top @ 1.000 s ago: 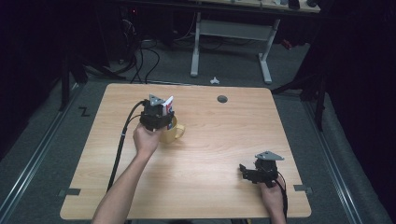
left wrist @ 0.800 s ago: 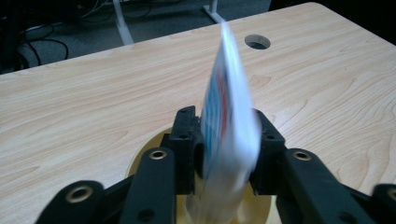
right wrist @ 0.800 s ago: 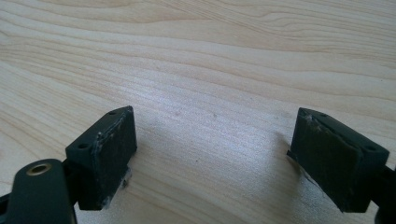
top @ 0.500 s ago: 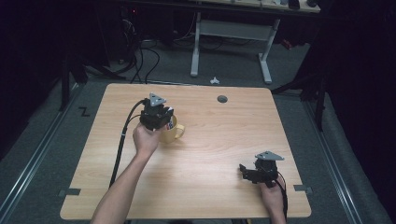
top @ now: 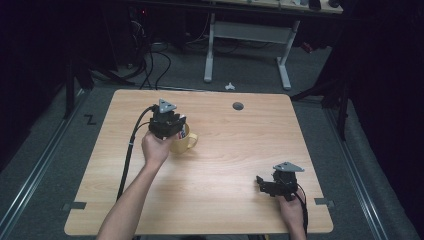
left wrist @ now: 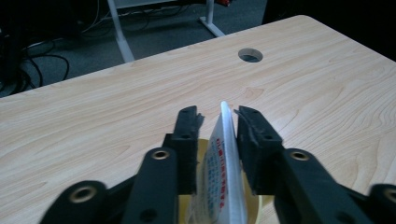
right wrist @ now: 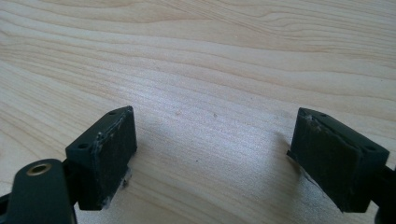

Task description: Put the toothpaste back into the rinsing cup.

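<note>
A white packet (left wrist: 226,172) with printed text stands on edge in a yellow mug (top: 184,142) on the left of the wooden table (top: 235,165). The left gripper (left wrist: 219,123) has just eased its 2 jaws open; the packet sits between them, against one pad, with a gap at the other. The right gripper (right wrist: 212,154) rests near the table's front right corner, its jaws wide apart around nothing.

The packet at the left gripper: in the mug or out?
In: the packet stands upright in the yellow mug, its top between the left gripper's just-opened jaws.
</note>
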Demonstrator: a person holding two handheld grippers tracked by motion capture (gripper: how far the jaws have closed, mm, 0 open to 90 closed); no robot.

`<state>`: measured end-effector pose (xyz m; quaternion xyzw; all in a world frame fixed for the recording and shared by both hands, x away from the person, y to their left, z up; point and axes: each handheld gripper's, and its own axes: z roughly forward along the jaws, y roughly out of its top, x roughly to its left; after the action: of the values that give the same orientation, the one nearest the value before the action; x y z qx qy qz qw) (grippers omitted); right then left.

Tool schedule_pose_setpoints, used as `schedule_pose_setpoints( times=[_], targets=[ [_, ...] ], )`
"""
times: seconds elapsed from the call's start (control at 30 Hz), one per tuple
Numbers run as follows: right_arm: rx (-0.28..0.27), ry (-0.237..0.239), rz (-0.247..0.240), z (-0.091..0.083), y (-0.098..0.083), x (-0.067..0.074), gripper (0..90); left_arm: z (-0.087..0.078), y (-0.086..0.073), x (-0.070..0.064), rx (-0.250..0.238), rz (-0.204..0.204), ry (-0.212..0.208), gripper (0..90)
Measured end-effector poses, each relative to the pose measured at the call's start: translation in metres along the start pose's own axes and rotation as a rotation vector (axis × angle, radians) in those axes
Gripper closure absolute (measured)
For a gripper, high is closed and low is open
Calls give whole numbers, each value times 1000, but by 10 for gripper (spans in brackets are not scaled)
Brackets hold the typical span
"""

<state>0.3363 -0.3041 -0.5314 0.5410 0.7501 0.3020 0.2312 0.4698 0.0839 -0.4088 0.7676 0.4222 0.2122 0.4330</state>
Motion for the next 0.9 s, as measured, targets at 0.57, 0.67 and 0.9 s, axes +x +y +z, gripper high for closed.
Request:
schedule_pose_setpoints(
  times=[0.57, 0.67, 0.9],
  targets=[
    [0, 0, 0, 0, 0, 0, 143, -23, -3, 5, -54, -17, -9, 425],
    [0, 0, 0, 0, 0, 0, 143, -26, -4, 7, -54, -21, -5, 417],
    [0, 0, 0, 0, 0, 0, 144, -38, -6, 9, -75, -24, -7, 404]
  ],
)
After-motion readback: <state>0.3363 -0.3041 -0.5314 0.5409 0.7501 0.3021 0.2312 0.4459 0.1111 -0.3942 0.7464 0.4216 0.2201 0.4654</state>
